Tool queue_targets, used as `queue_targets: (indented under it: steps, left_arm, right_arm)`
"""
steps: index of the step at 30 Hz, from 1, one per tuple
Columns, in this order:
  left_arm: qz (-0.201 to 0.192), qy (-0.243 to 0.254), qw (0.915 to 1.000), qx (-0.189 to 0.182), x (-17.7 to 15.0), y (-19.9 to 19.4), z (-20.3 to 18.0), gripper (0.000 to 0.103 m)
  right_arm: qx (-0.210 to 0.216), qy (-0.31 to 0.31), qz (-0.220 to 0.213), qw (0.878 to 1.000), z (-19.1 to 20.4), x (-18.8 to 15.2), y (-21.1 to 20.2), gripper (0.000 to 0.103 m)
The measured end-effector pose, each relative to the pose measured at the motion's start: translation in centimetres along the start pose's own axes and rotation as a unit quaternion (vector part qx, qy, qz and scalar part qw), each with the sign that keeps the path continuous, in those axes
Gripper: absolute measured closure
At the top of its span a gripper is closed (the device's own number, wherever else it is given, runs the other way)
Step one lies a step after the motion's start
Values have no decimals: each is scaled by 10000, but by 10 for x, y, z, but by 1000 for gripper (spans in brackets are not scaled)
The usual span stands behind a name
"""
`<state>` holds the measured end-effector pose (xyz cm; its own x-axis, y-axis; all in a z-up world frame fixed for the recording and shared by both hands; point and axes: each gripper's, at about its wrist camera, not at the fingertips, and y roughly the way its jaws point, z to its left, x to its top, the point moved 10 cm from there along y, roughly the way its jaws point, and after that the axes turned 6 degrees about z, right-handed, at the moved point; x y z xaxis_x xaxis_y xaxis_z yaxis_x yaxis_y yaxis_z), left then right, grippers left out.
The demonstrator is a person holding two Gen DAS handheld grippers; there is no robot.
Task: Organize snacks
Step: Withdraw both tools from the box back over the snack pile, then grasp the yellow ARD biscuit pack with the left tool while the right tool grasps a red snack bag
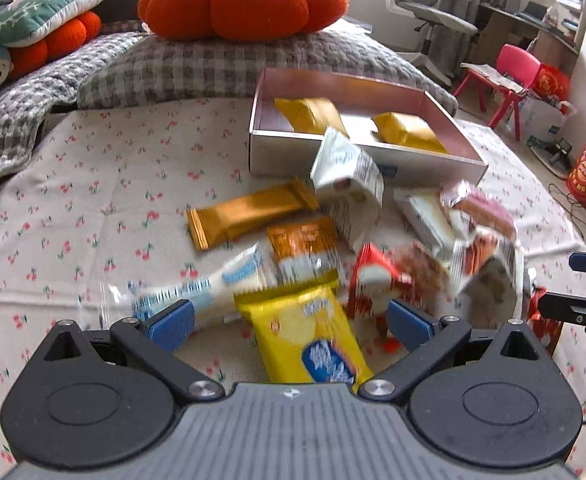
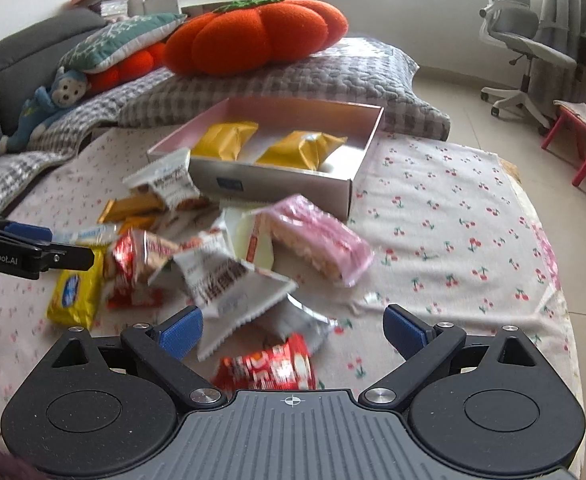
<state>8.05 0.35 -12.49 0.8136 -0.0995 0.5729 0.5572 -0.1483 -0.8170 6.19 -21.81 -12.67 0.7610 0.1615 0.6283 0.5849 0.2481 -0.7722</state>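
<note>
On my left wrist camera, my left tongs [image 1: 289,322] stand wide open and empty over the cherry-print bedspread [image 1: 93,200]. A yellow snack packet [image 1: 309,336] lies between the blue pads, touching neither. Just beyond it sits a heap of snacks: a gold wafer bar [image 1: 249,212], an orange-and-white packet [image 1: 305,252], a red packet [image 1: 373,284] and a white packet [image 1: 349,176] leaning against the front wall of the open box [image 1: 373,164]. Two golden packets [image 1: 313,114] lie inside the box. An orange pumpkin cushion [image 1: 245,0] rests on a checked pillow [image 1: 213,64] behind it.

On my right wrist camera, my right tongs [image 2: 293,330] are also spread open, holding nothing. A red wrapper [image 2: 269,368] and a white serrated-edge packet [image 2: 233,292] lie between the fingers; blur keeps me from telling whether they touch. A pink packet [image 2: 317,240] lies just in front of the box's near corner, and the left tongs reach in from the left edge above the yellow packet.
</note>
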Motion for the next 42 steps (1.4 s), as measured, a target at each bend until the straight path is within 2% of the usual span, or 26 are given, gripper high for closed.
queue_targets:
  steps: [8, 15, 19, 27, 30, 32, 42]
  left_arm:
    - [-99, 22, 9999, 31, -18, 1, -3, 1]
    - [-103, 32, 9999, -13, -23, 6, -8, 1]
    - [-75, 88, 9999, -2, -27, 9, -11, 5]
    - [-164, 110, 9998, -70, -27, 4, -14, 22]
    - [-168, 64, 9998, -71, -26, 3, -13, 30]
    - [-166, 37, 9998, -82, -25, 2, -13, 40]
    - [-84, 24, 9999, -75, -25, -1, -15, 54]
  right_arm:
    - [101, -321, 24, 9994, 10, -20, 1, 4]
    - [133, -443, 208, 9987, 15, -37, 10, 3]
    - [98, -548, 277, 9981, 18, -45, 16, 3]
    - [119, -531, 190, 9983, 16, -44, 17, 0]
    - [104, -527, 173, 9984, 17, -44, 17, 0]
    - [94, -537, 164, 9984, 17, -44, 17, 0]
    - [49, -677, 98, 9976, 21, -41, 16, 3]
